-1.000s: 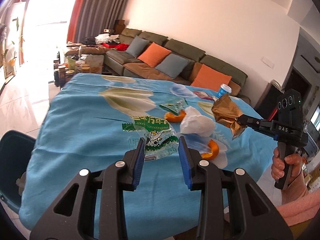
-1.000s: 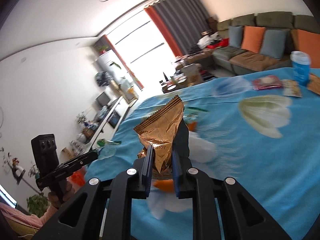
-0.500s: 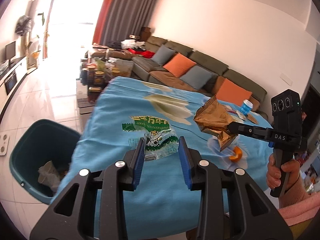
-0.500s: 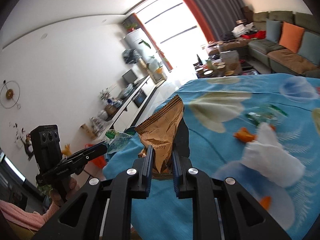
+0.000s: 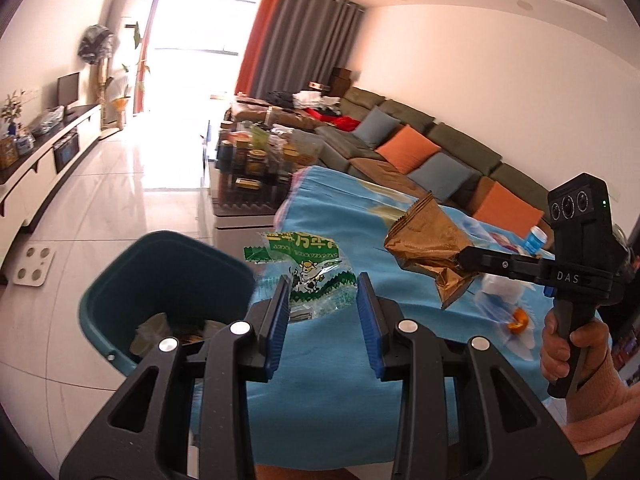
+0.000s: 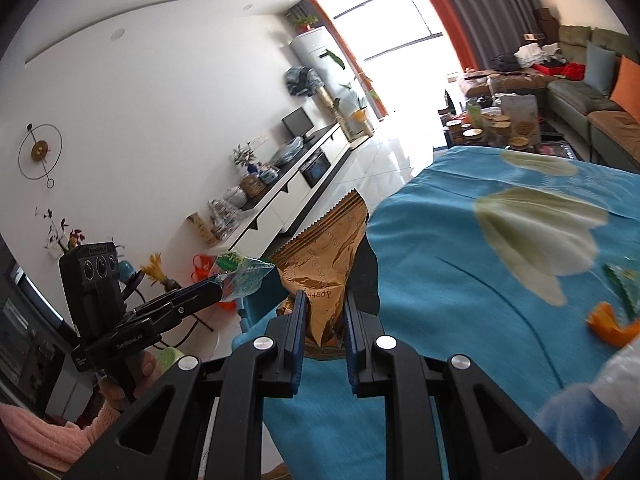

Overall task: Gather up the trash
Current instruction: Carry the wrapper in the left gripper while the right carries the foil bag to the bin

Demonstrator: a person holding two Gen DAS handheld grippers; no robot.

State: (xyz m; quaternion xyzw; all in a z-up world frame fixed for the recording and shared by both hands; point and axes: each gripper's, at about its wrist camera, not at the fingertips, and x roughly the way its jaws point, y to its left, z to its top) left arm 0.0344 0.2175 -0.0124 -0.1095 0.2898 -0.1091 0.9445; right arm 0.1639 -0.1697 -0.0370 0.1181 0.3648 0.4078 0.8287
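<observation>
"DAS" in white on body of right tongs. "480Y", preceding characters unclear, printed on gold snack bag. Green wrapper has lettering, illegible. Small print on left tongs body unreadable.

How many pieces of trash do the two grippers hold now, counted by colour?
Gold snack bag, in right gripper: 1
Green-and-clear wrapper, in left gripper: 1
Total: 2
</observation>
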